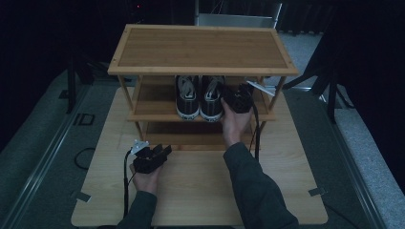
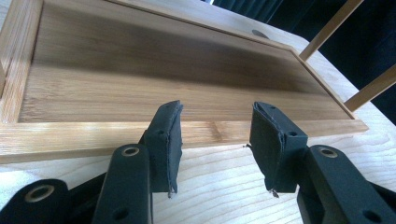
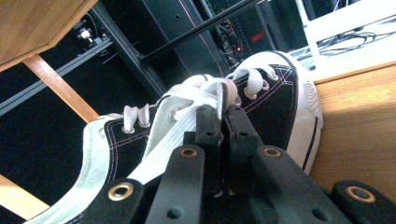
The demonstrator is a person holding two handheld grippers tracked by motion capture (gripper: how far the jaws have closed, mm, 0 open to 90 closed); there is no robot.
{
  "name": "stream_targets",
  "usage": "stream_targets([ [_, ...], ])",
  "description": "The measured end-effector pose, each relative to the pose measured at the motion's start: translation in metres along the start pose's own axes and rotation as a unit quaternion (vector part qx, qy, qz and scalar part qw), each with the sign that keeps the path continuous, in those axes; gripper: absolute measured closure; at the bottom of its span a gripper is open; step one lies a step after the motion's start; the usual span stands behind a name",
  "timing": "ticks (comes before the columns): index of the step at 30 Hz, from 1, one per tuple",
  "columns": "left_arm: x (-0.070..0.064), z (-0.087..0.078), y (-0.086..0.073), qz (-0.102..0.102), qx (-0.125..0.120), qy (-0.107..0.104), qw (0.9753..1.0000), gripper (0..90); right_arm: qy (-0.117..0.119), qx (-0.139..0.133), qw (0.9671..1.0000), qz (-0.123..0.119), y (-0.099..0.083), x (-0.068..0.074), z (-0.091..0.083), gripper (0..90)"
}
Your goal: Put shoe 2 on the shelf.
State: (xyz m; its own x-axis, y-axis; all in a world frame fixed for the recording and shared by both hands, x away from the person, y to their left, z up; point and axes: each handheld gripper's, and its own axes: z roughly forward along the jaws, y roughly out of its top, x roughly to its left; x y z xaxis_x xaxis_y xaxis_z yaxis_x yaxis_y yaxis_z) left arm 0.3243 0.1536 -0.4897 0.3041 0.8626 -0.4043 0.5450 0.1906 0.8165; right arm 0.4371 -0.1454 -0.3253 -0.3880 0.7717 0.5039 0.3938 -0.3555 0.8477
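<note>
My right gripper (image 3: 223, 122) pinches the right sneaker (image 1: 211, 98) – by its tongue, it seems – at the middle shelf's (image 1: 157, 116) front edge; my left gripper (image 2: 217, 140) gapes empty before the bottom shelf (image 2: 140, 100)

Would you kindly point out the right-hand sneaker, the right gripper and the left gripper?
right-hand sneaker (image 1: 211, 98), high view, on its laced top.
right gripper (image 3: 223, 119), right gripper view, between its closed fingertips.
left gripper (image 2: 217, 135), left gripper view, between its open fingertips.

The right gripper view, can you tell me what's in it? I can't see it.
The right gripper, with black jaws closed together, pinches the white laces of a black canvas sneaker with white rubber toe. The sneaker sits on a light wooden shelf.
</note>
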Motion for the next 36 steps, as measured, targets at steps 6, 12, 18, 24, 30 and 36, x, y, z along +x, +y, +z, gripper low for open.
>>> stream_targets([
  [6,0.000,0.001,0.000,0.000,0.000,0.000,1.0000,54.0,0.001,0.001,1.0000,-0.001,-0.002,0.001,0.000,85.5],
  [12,-0.001,0.000,0.000,0.001,0.000,0.000,1.0000,54.0,0.014,0.003,0.9998,-0.010,-0.002,-0.003,-0.001,81.7],
  [18,0.001,-0.001,0.001,0.000,-0.002,0.001,1.0000,54.0,0.010,0.008,0.9994,-0.033,-0.001,-0.001,-0.007,70.4],
  [24,0.001,-0.001,0.001,-0.001,-0.002,0.003,1.0000,53.9,0.021,-0.008,0.9990,-0.039,-0.004,-0.009,-0.027,62.0],
  [30,0.000,0.000,0.000,0.002,0.001,0.004,1.0000,53.9,0.034,-0.005,0.9978,-0.057,-0.009,-0.017,-0.054,57.6],
  [36,0.000,0.000,0.000,0.003,0.003,0.005,1.0000,53.7,0.047,0.020,0.9965,-0.066,-0.023,-0.030,-0.077,55.6],
])
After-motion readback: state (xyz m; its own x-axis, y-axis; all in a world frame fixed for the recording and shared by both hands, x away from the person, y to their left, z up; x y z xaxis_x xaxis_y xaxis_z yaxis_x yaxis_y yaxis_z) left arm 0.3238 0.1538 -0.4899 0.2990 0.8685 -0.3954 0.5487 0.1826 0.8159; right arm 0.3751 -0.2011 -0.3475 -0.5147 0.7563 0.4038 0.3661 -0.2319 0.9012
